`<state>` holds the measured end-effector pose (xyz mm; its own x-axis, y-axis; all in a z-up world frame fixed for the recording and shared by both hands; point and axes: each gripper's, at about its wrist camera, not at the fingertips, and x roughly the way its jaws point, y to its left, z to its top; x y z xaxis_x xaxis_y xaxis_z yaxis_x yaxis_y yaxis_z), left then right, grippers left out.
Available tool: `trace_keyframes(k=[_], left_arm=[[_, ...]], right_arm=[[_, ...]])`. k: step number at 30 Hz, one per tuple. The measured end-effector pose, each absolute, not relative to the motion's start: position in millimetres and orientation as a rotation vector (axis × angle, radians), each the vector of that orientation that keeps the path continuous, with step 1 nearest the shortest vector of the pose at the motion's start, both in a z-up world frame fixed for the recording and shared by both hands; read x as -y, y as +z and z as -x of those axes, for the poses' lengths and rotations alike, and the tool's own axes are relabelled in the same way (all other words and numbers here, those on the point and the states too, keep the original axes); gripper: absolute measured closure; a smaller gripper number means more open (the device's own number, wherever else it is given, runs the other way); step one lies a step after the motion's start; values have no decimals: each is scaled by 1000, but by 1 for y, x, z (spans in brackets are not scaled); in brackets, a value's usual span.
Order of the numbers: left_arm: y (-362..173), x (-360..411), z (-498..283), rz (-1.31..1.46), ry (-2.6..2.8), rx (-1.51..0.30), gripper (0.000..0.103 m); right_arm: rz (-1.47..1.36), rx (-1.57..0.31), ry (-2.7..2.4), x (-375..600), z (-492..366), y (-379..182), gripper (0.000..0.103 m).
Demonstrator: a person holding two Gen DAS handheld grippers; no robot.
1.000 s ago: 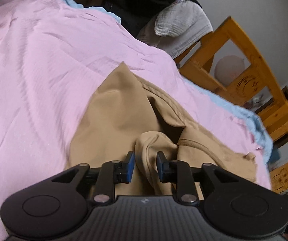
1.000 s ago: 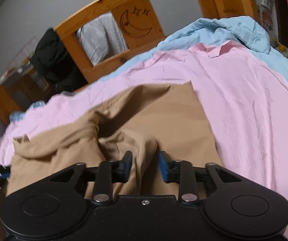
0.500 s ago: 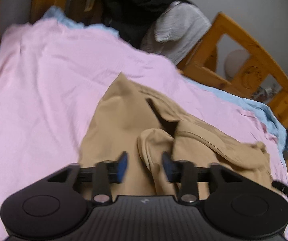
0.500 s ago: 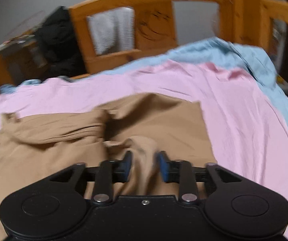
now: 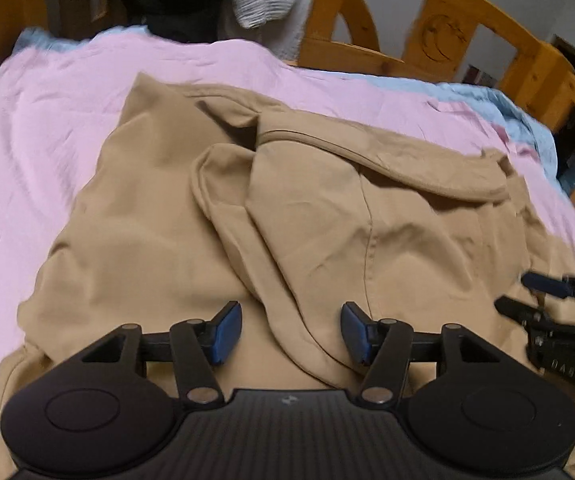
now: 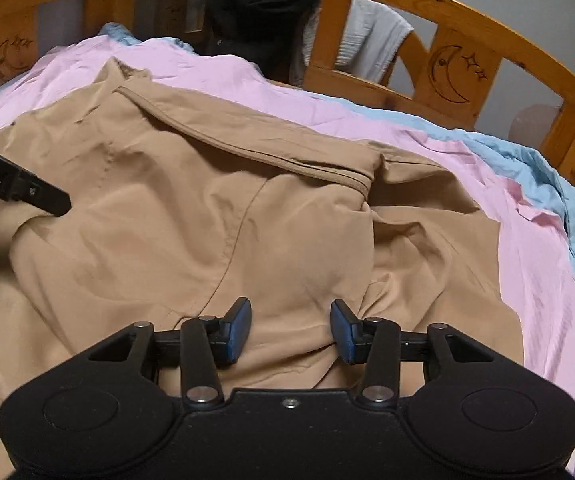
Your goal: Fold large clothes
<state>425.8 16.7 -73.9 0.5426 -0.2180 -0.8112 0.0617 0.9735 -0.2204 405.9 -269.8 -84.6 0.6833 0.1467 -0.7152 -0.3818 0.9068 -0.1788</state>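
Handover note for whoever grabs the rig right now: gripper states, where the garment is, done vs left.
Left gripper: jaws open, empty, low over a fold of the tan garment.
Right gripper: jaws open, empty, low over the same garment.
Garment lies on the pink sheet of the wooden bed, one layer already laid over the body, still rumpled, with a loose bunched fold near the left gripper.
Done: a first fold, both grips let go.
Left: smooth it, regrasp, and finish the remaining folds.
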Motion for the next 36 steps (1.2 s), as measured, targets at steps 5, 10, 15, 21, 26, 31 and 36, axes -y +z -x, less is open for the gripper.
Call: trace_keyframes(k=[5, 10, 15, 21, 26, 31, 36], left_arm=[[-71, -46, -409, 185, -120, -985, 49], [-59, -70, -398, 219, -103, -991, 48], [-43, -78, -364, 180, -155, -963, 31], [-17, -76, -315, 144, -210, -893, 11], [1, -60, -277, 56, -274, -853, 7], [6, -44, -231, 17, -393, -856, 5], [3, -29, -194, -28, -462, -864, 2]], right_arm=[[326, -752, 276, 284, -400, -63, 50], [223, -771, 260, 310, -386, -45, 36], [245, -774, 299, 319, -357, -26, 23], [372, -742, 415, 319, -308, 9, 13], [419, -728, 449, 316, -261, 21, 5], [478, -793, 499, 301, -212, -10, 5], [637, -824, 611, 281, -166, -50, 8]])
